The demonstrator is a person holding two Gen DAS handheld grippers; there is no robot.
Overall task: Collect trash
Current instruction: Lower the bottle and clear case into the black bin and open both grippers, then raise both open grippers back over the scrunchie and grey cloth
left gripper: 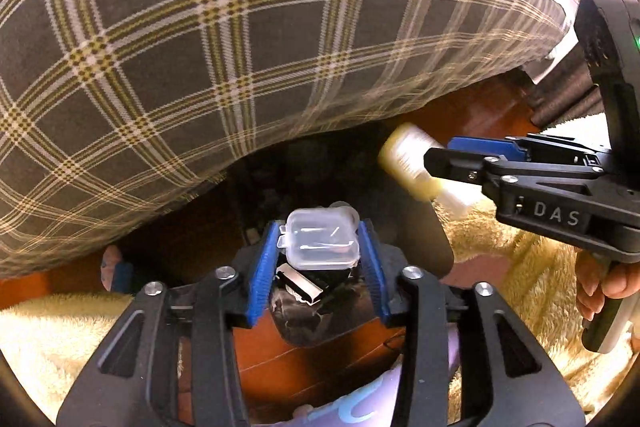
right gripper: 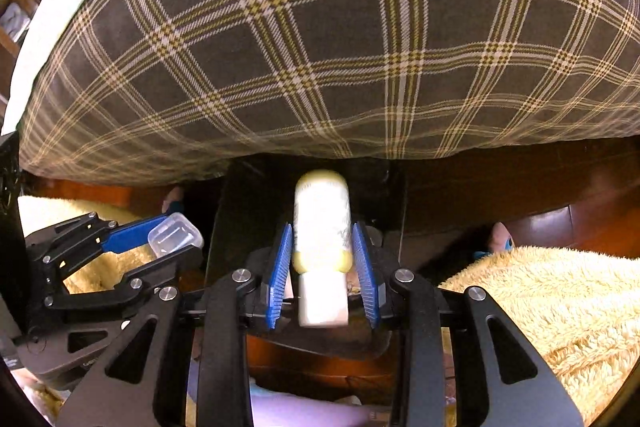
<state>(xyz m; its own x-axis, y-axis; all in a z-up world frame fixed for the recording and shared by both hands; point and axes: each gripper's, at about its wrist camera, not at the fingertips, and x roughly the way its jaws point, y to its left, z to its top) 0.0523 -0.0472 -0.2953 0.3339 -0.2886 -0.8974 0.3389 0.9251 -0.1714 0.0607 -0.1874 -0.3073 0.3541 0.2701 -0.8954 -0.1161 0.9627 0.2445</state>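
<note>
My left gripper [left gripper: 320,243] is shut on a small clear plastic box [left gripper: 322,241], held over a black bin [left gripper: 360,179] with scraps inside. The box and left gripper also show in the right wrist view [right gripper: 175,235]. My right gripper [right gripper: 322,251] is shut on a pale yellow bottle with a white cap [right gripper: 322,227], its cap end toward the camera, above the same black bin [right gripper: 248,211]. In the left wrist view the right gripper [left gripper: 440,163] comes in from the right with the bottle [left gripper: 408,163], blurred by motion.
A grey plaid cushion [left gripper: 224,39] fills the upper half of both views and overhangs the bin. A fluffy cream rug [right gripper: 552,307] lies on the reddish wooden floor [left gripper: 280,351]. A foot in a blue slipper [right gripper: 500,239] shows at right.
</note>
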